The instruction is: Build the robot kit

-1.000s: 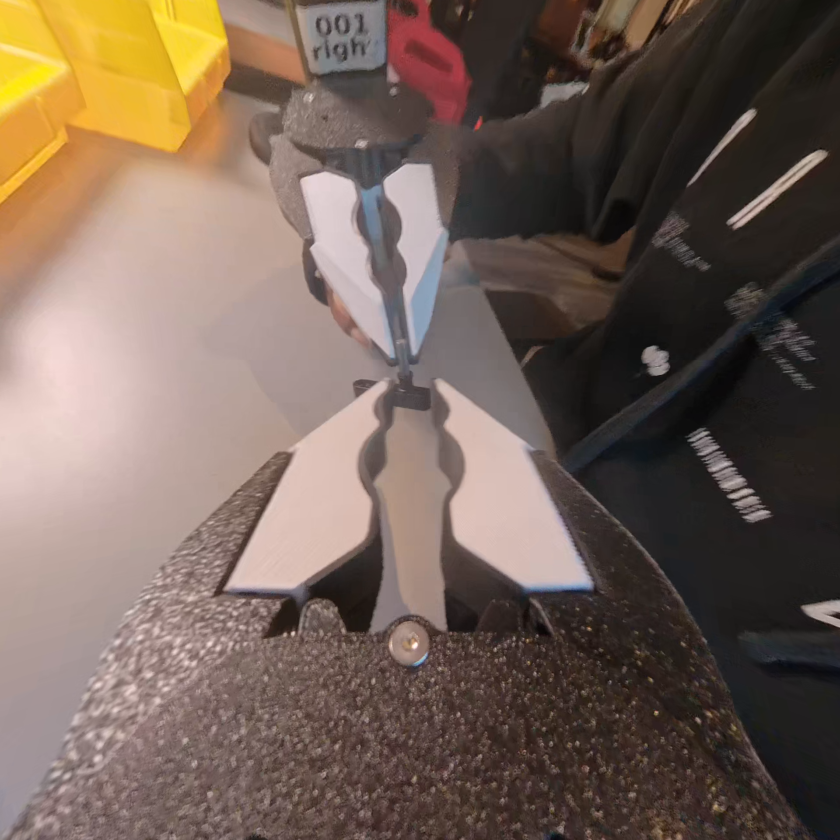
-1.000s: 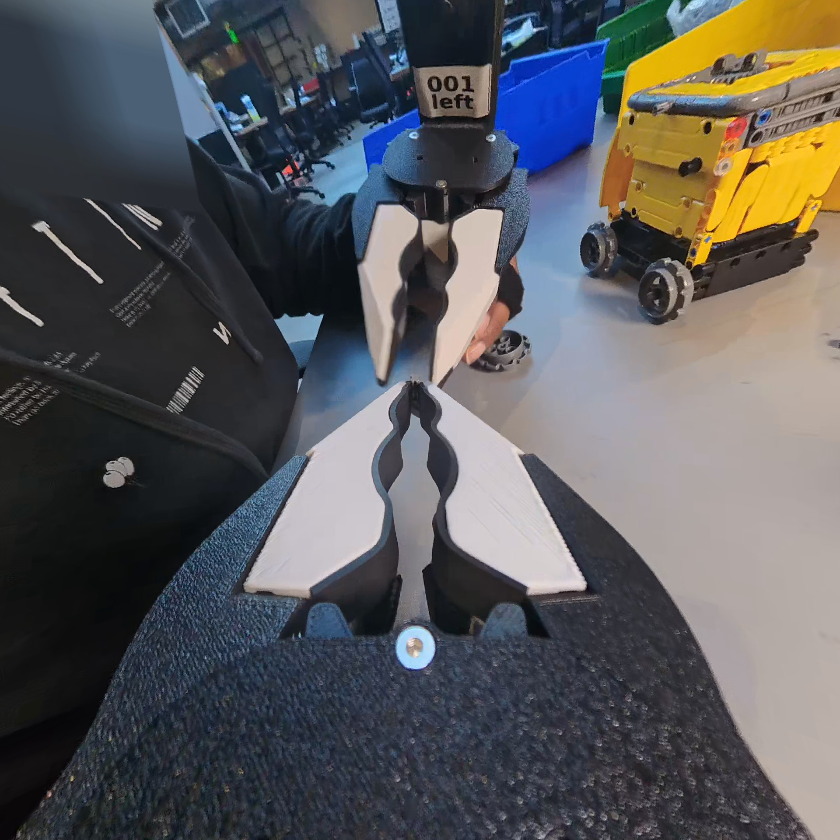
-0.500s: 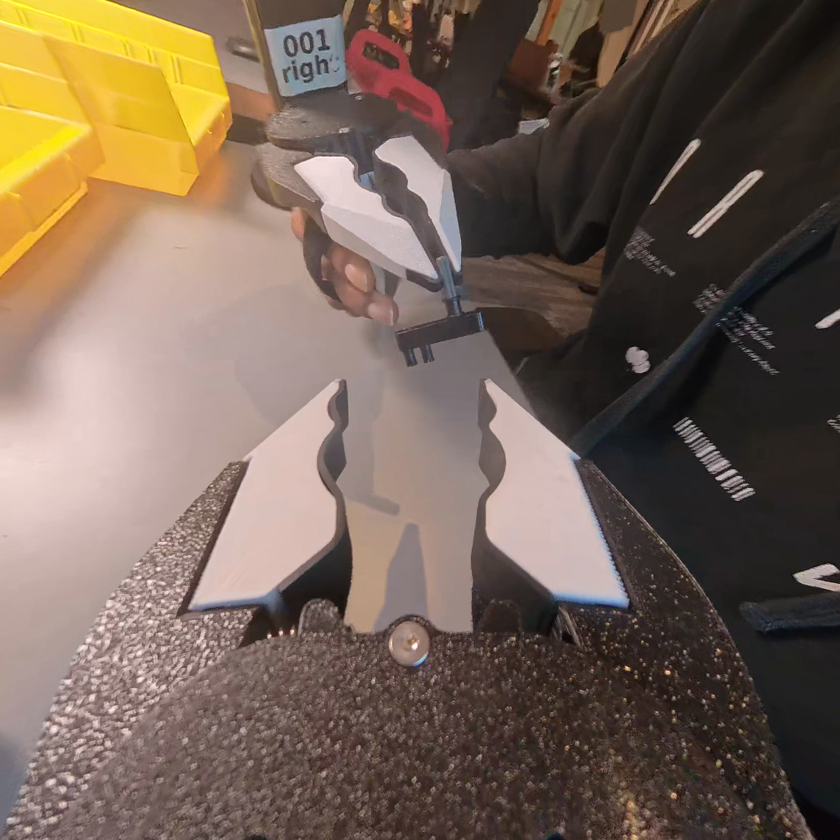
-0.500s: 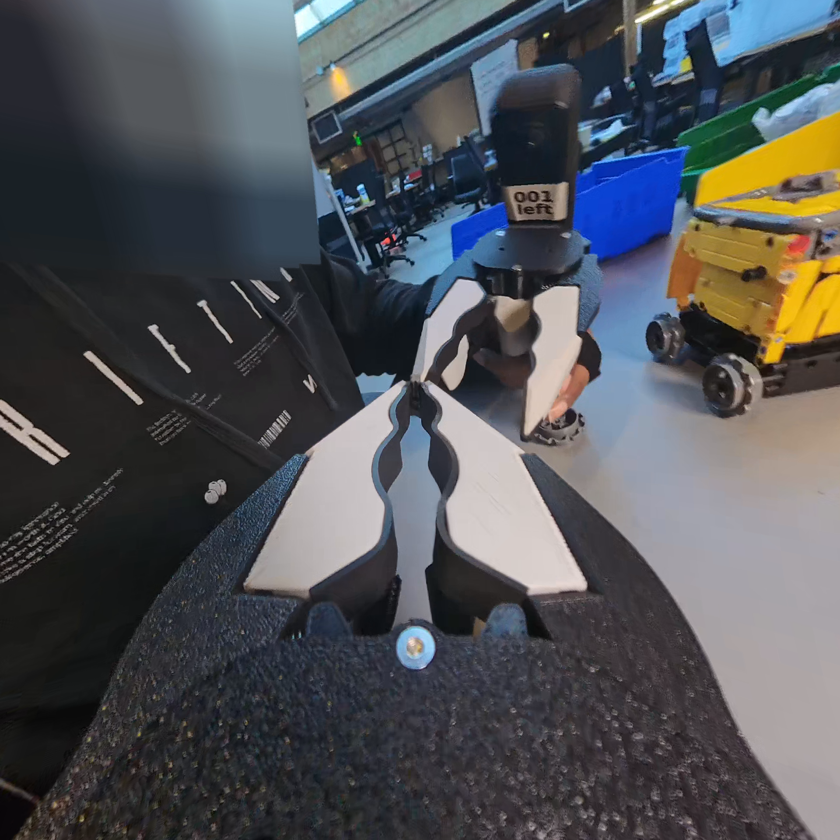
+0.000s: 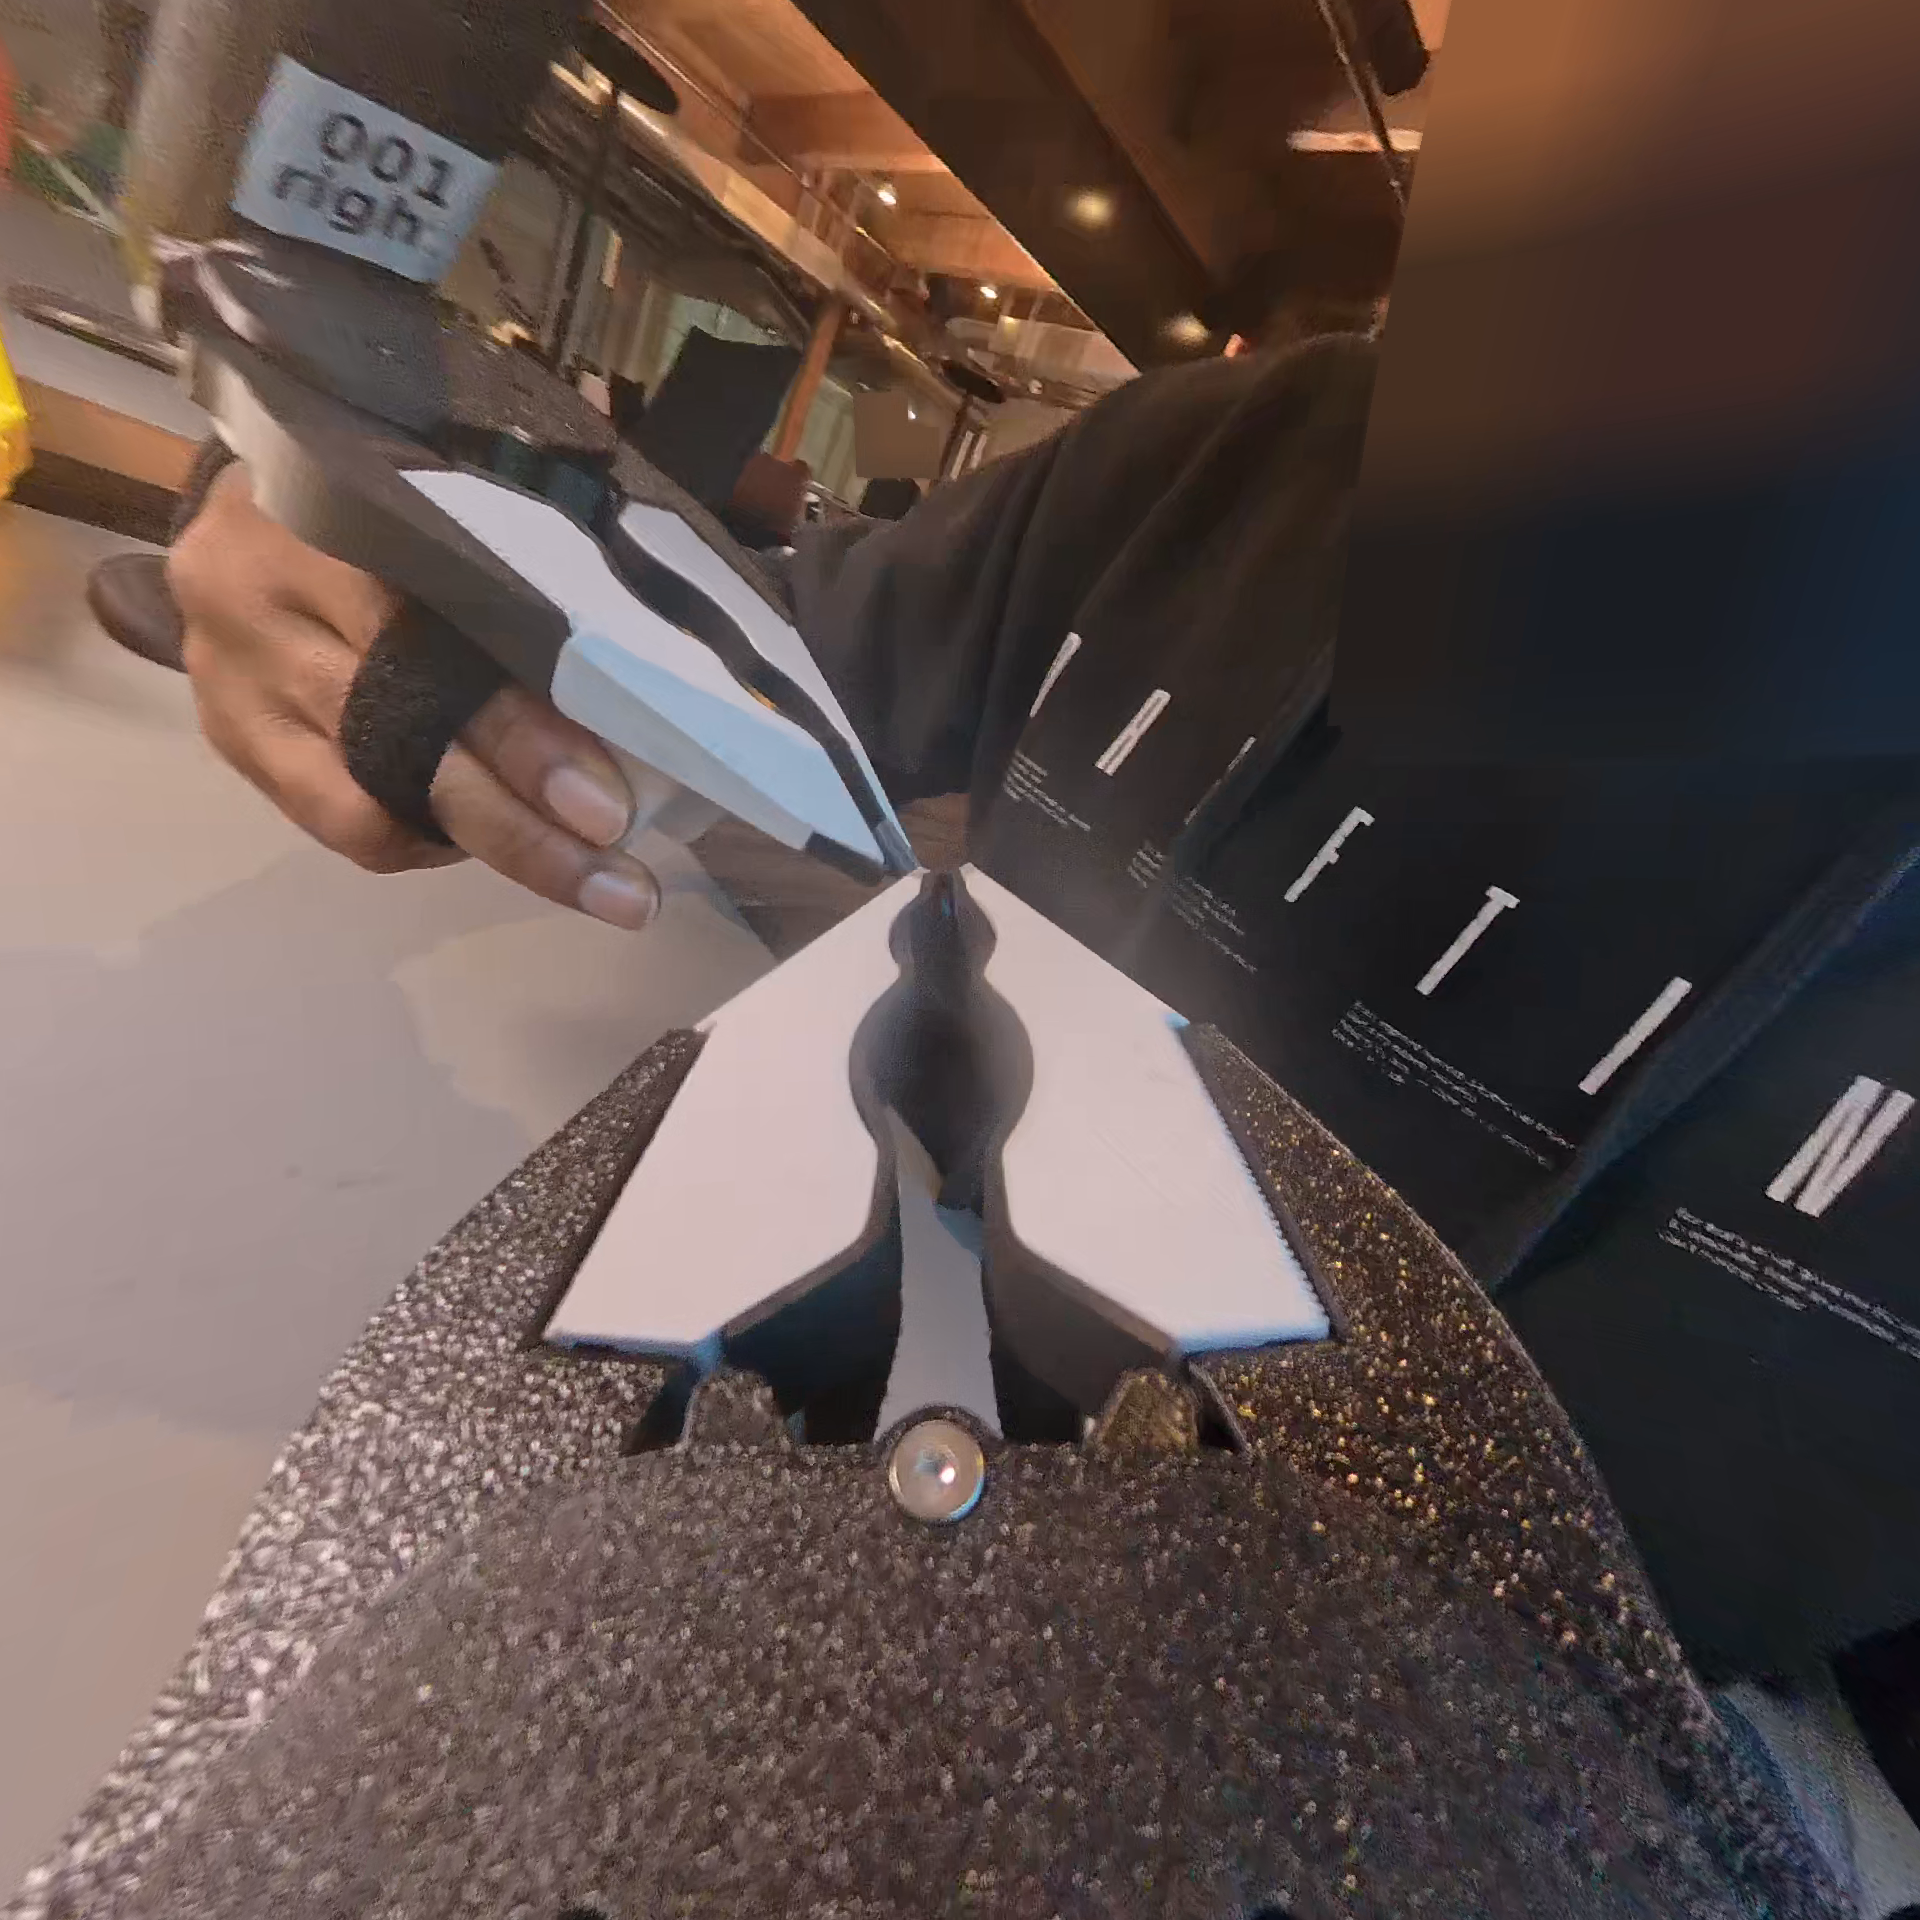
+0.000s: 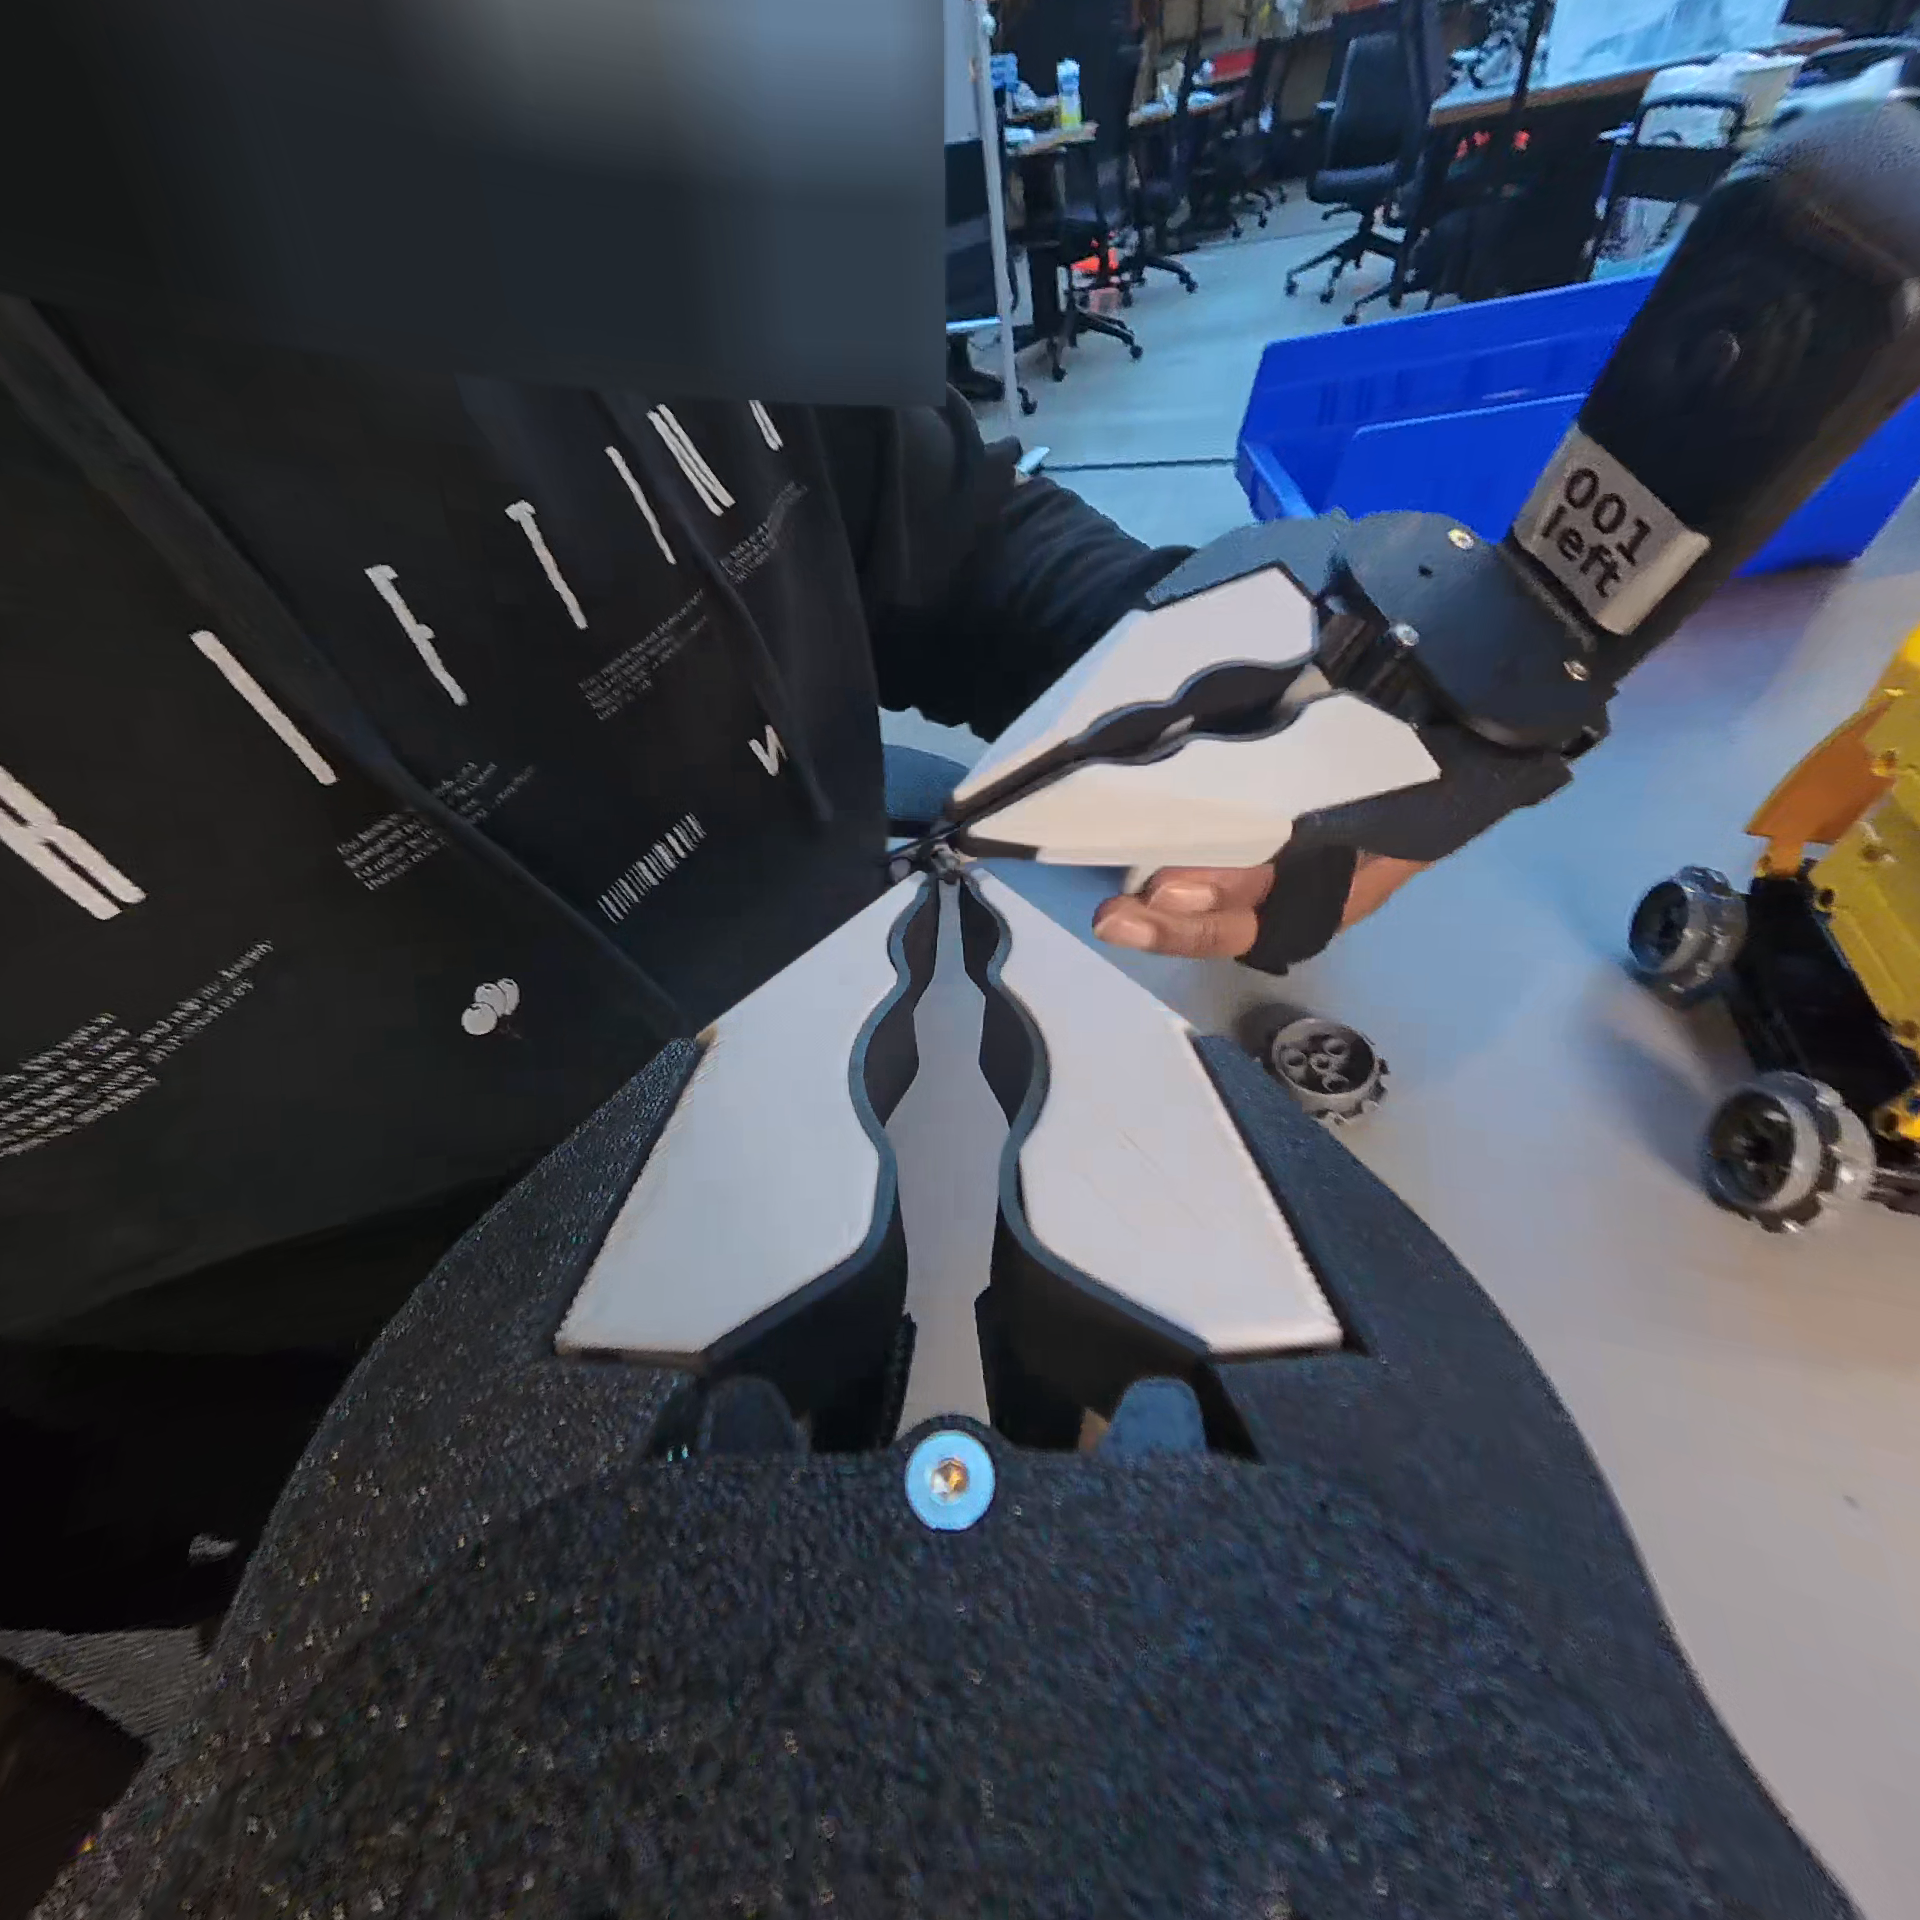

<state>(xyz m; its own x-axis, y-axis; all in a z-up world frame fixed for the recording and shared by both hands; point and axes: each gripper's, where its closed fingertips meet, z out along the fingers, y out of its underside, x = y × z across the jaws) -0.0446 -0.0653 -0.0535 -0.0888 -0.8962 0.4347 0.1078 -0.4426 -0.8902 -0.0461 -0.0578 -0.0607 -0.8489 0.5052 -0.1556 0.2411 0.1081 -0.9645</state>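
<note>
My left gripper is shut, its tips tight together in front of the person's black hoodie. My right gripper reaches in from the upper left, also shut, and its tips meet mine. In the right wrist view my right gripper pinches a small thin black part, which sticks out a little to the left. The left gripper comes in from the right and closes on the same spot. Most of the part is hidden between the tips. Both grippers are held above the grey table.
A yellow and black brick-built wheeled vehicle stands at the right on the table. A loose grey wheel lies near it. A blue bin sits behind. The person's torso fills the left side. Left and right tips are no more than a few centimetres apart. The loose grey wheel is about equally far from each gripper, around 15 cm.
The left gripper stood open half a second ago and is now shut again at the right gripper's tips. Both grippers have tilted and moved closer to the person's chest.
</note>
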